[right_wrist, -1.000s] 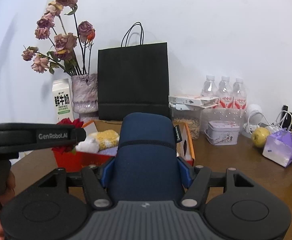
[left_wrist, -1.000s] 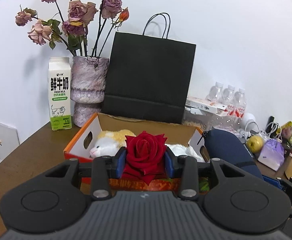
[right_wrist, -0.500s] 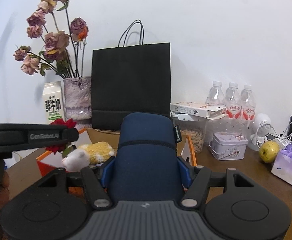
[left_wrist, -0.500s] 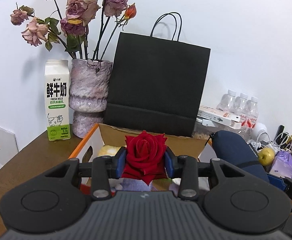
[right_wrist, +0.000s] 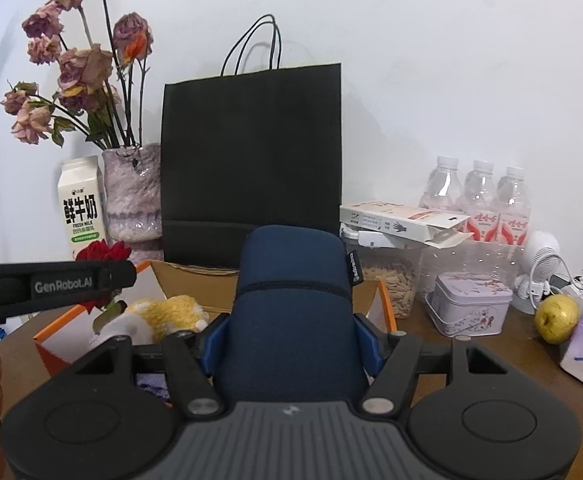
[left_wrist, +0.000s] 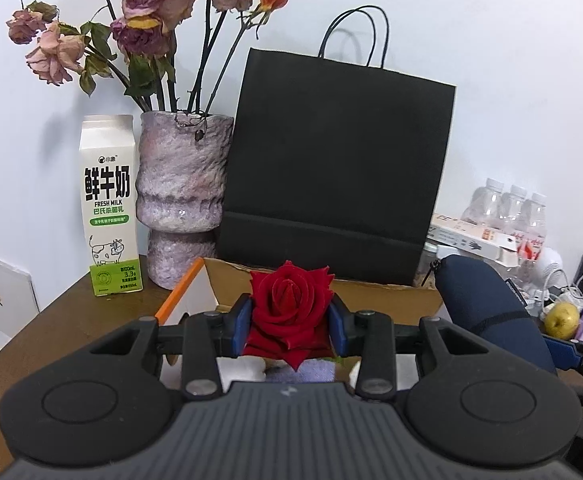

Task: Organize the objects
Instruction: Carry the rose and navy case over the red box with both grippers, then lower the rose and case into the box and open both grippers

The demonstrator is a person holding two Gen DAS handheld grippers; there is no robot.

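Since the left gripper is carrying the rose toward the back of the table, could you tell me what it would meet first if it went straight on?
Probably the black bag: it stands dead ahead of the left gripper and rose, beyond the box's back wall. Depth is unclear.

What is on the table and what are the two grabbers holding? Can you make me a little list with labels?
left gripper: jaws shut on the red rose
right gripper: jaws shut on the blue pouch
cardboard box: open, below both grippers
inside box: plush toy
back row: milk carton, vase of dried roses, black paper bag
right side: water bottles, tin, yellow-green fruit
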